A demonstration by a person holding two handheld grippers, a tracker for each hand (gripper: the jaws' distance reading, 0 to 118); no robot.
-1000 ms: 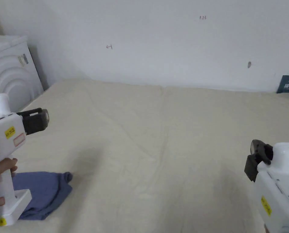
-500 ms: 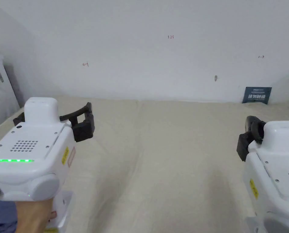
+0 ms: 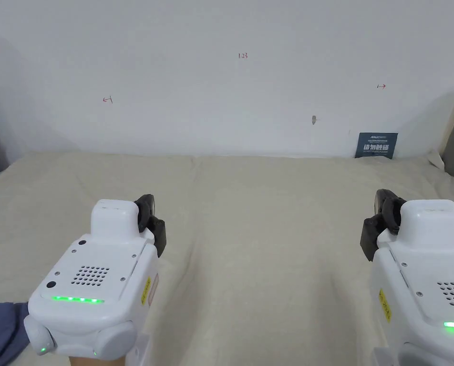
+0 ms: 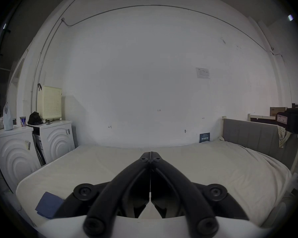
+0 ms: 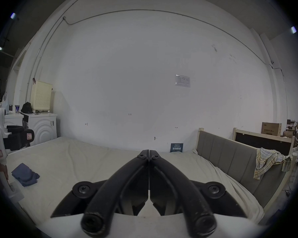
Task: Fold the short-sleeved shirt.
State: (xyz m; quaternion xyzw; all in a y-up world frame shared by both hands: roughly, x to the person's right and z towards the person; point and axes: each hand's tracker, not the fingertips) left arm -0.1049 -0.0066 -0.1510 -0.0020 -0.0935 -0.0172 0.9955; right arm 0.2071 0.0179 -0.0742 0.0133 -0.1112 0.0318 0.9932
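Note:
A blue shirt [image 5: 25, 174] lies folded into a small bundle near the front left corner of the bed [image 3: 269, 228]; its edge shows at the head view's lower left [image 3: 2, 329] and beside the left gripper's own jaws [image 4: 47, 204]. My left gripper [image 3: 149, 221] hovers over the bed to the right of the shirt, shut and empty [image 4: 150, 155]. My right gripper [image 3: 381, 224] hangs over the bed's right side, jaws together with nothing between them [image 5: 149, 154].
A cream sheet covers the bed, which stands against a white wall. White washing machines [image 4: 56, 141] stand to the left. A grey padded headboard [image 5: 230, 157] with a checked cloth [image 5: 268, 161] draped on it bounds the right side. A small dark sign [image 3: 376, 145] leans against the wall.
The head camera has turned right and up, so the shirt slid to the lower left corner. The left gripper swung from over the shirt to pointing forward at the wall.

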